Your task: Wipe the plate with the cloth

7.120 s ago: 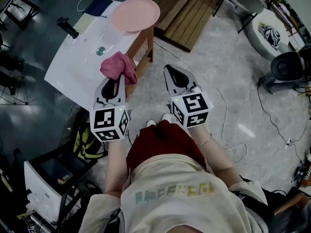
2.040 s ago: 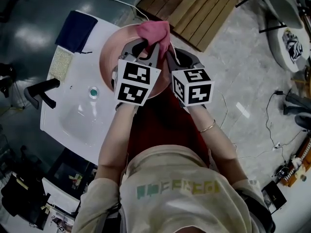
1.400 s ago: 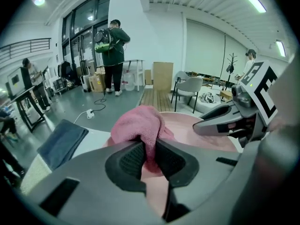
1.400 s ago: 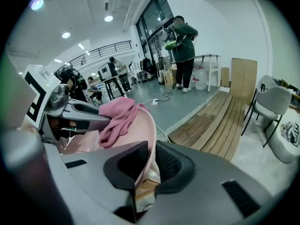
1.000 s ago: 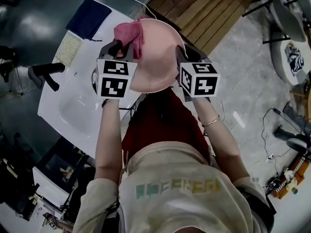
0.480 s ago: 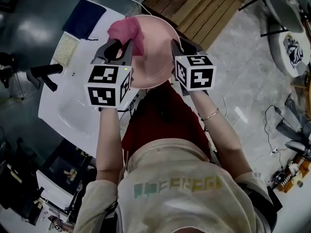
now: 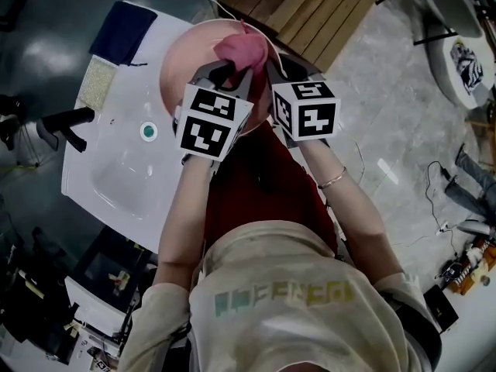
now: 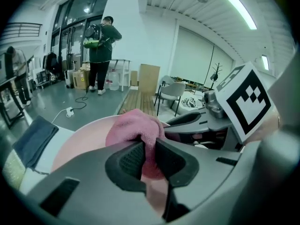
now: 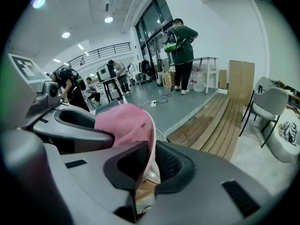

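A pink plate (image 7: pixel 190 56) is held tilted over the white sink counter. My right gripper (image 7: pixel 273 67) is shut on its right rim; in the right gripper view the thin rim (image 9: pixel 152 144) runs between the two pads. My left gripper (image 7: pixel 226 76) is shut on a crumpled pink cloth (image 7: pixel 240 50), which presses on the plate's face close to the right gripper. In the left gripper view the cloth (image 8: pixel 133 128) bulges above the jaws of that gripper (image 8: pixel 149 156), with the plate (image 8: pixel 82 142) behind it. The cloth (image 9: pixel 123 122) also shows in the right gripper view.
Below lies a white counter (image 7: pixel 108 184) with a sink drain (image 7: pixel 148 132), a black faucet (image 7: pixel 66 126), a yellow sponge (image 7: pixel 97 82) and a dark blue cloth (image 7: pixel 122 32). A wooden pallet (image 7: pixel 314 10) lies on the floor beyond. People stand far off (image 8: pixel 101 50).
The left gripper has swept the cloth from the plate's upper left across to its right side, beside the right gripper. The right gripper keeps its hold on the rim.
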The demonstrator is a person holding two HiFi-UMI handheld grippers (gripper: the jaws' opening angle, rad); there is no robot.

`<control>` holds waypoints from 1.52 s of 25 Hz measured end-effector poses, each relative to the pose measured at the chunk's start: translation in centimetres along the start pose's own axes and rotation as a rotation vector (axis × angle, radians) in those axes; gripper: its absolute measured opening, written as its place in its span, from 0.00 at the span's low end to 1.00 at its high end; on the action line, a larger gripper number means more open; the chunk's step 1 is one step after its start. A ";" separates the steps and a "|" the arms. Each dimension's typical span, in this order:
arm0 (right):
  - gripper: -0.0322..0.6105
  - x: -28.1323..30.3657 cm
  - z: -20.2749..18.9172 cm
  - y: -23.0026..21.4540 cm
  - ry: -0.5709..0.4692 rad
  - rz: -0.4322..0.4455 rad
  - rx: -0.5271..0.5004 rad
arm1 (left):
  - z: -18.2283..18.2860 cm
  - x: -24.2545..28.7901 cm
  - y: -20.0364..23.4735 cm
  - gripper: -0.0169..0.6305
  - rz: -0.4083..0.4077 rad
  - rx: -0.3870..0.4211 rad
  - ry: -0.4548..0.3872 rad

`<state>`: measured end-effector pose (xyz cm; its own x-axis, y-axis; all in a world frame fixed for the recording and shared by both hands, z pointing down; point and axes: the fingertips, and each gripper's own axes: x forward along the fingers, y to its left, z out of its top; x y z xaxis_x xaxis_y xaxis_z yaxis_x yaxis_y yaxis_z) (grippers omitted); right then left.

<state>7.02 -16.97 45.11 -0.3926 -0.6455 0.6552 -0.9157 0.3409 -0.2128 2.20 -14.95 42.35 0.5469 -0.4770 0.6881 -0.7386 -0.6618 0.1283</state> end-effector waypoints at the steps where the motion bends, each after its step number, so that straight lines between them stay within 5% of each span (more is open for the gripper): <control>1: 0.16 0.0 -0.1 -0.1 0.002 -0.001 0.002 | -0.2 0.2 0.0 0.13 0.005 0.014 0.011; 8: 0.16 0.1 -0.2 -0.1 0.001 -0.022 -0.002 | -2.0 -0.8 1.4 0.13 0.056 0.064 0.058; 24: 0.16 -0.6 -0.9 0.4 0.002 -0.051 -0.022 | -6.3 -6.5 7.0 0.13 0.226 -0.015 0.082; 33: 0.16 -0.9 -0.9 0.5 -0.008 -0.063 -0.020 | -6.2 -10.4 10.2 0.13 0.286 -0.195 -0.069; 38: 0.16 -1.0 -0.8 0.6 -0.015 -0.065 -0.019 | -4.1 -10.0 8.2 0.13 0.224 -0.169 -0.102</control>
<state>6.95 -15.61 44.89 -0.3335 -0.6772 0.6559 -0.9377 0.3105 -0.1562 -10.95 -13.20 39.48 0.3936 -0.6617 0.6381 -0.8957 -0.4324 0.1042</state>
